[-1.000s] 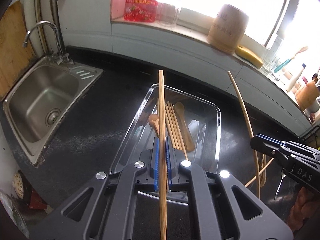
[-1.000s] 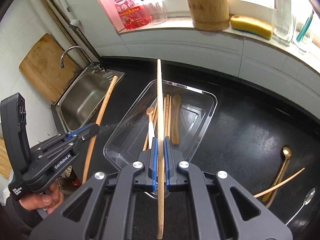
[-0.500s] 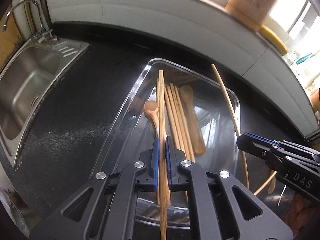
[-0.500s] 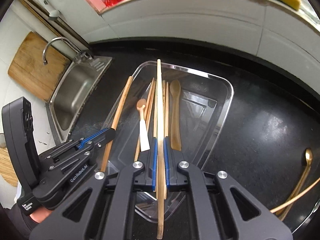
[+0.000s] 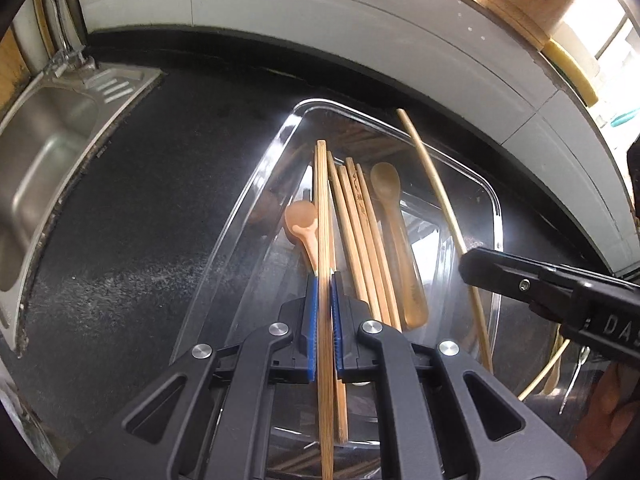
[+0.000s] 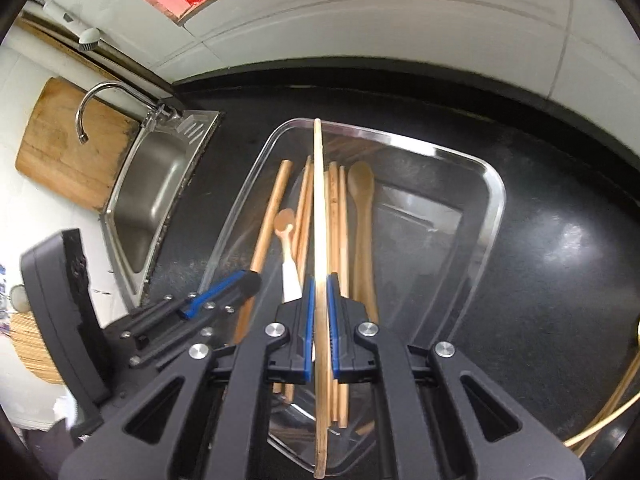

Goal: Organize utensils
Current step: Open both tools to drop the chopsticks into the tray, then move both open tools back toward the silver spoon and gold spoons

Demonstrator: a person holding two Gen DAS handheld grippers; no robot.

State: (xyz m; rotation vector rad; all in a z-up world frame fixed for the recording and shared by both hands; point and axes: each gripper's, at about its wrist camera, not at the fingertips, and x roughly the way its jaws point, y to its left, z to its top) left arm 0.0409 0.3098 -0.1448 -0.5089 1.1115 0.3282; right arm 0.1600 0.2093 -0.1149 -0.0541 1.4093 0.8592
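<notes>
My left hand-held gripper [image 5: 323, 280] pinching darker chopstick [image 5: 322, 208], right hand-held gripper [image 6: 319, 280] pinching paler chopstick [image 6: 318, 200]; both over clear tray [image 5: 276, 152]. Lower flat alongside sticks inside, then release.

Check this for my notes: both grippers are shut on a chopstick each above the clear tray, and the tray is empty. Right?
Not quite. The tray is not empty: the left wrist view shows chopsticks and two spoons lying in it. The rest holds: left gripper and right gripper are each shut on a chopstick above it.
</notes>
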